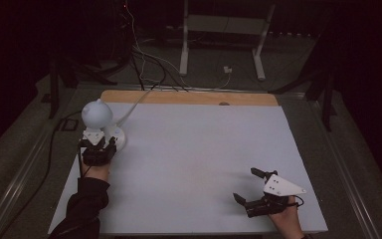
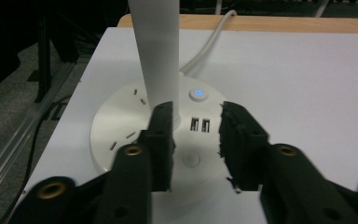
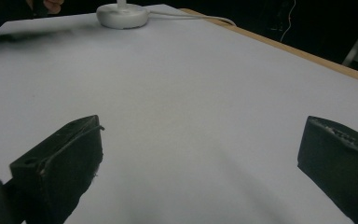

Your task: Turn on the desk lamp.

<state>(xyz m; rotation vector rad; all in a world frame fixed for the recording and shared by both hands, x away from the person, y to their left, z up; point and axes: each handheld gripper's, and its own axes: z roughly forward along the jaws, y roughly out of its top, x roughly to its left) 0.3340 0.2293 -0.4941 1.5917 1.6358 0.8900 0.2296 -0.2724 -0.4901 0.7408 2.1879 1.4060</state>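
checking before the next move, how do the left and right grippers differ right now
The left gripper sits at the lamp's round white base, jaws a narrow gap apart over it; the right gripper hovers over bare white table, jaws spread wide. The left is at the table's far left, the right at its near right. Both are open, gripping nothing.

We see: lamp base – smooth white plastic | table top – matt white | far edge strip – bare wood | jaw pads – rough black.
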